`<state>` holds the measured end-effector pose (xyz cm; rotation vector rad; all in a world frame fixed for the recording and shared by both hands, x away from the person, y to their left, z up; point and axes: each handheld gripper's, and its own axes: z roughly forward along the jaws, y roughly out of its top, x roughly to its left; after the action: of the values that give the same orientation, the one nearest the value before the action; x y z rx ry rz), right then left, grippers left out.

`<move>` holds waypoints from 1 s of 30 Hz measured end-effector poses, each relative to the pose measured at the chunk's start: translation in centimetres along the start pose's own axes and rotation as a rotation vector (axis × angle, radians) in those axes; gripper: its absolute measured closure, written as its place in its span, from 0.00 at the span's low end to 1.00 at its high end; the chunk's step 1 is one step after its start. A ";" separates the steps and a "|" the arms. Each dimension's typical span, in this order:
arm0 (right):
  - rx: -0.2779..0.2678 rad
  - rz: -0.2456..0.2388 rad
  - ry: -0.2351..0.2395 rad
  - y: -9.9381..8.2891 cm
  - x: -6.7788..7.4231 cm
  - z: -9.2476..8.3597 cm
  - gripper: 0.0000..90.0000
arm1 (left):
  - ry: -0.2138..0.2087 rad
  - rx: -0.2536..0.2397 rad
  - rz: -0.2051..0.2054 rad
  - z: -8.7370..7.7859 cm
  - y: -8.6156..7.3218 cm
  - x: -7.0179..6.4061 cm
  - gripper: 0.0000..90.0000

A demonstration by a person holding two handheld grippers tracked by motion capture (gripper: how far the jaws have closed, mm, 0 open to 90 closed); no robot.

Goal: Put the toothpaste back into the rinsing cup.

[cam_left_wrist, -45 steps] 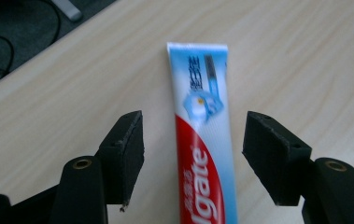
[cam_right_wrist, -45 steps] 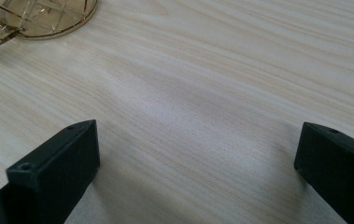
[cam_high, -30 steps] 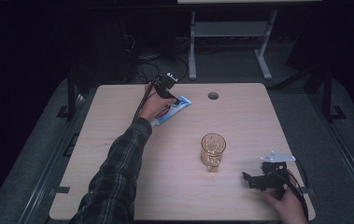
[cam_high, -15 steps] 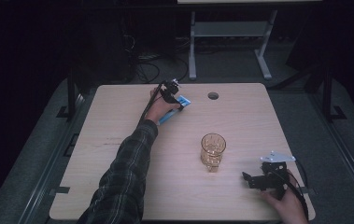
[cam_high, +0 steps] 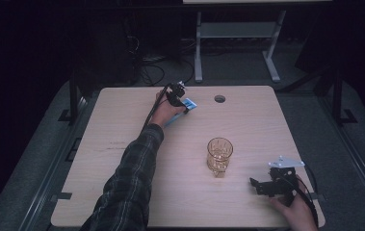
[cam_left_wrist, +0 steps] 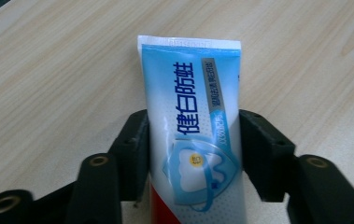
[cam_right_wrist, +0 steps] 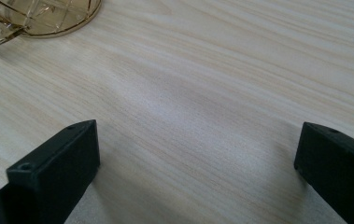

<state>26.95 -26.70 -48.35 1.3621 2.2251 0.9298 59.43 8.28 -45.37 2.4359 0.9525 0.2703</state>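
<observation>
A blue and white toothpaste tube (cam_left_wrist: 188, 70) lies flat on the wooden table (cam_high: 267, 125), near its far edge (cam_high: 188, 104). My left gripper (cam_left_wrist: 193, 126) straddles the tube. Its jaws have just been closing with the tube between them, and both pads now press on the tube's sides. In the high view the left gripper (cam_high: 182, 102) reaches over the tube from the left hand. My right gripper (cam_high: 256, 184) rests at the near right of the table, open, with bare wood between its jaws (cam_right_wrist: 195, 154).
An amber patterned glass (cam_high: 219, 155) stands upright mid-table, left of the right gripper; its base shows in the right gripper view (cam_right_wrist: 39, 16). A round cable hole (cam_high: 219, 98) sits near the far edge. Dark floor and a metal stand lie beyond the table.
The left hand has shifted slightly right and settled lower over the tube. The right hand and the glass have not moved.
</observation>
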 end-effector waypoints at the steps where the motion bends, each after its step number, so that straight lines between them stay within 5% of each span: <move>1: 0.000 0.000 0.000 0.0 0.0 0.0 0.00 | -0.002 0.000 0.002 0.0 0.0 0.0 0.54; 12: 0.002 -0.003 0.002 0.0 0.0 -0.1 0.00 | -0.016 0.008 0.027 -0.7 0.2 -0.2 0.78; 30: 0.002 -0.003 0.002 0.0 0.0 0.0 0.00 | -0.048 -0.018 0.038 -2.0 0.0 0.1 0.82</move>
<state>26.89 -26.71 -48.34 1.3591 2.2291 0.9293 58.73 9.12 -43.69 2.4349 0.8803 0.2315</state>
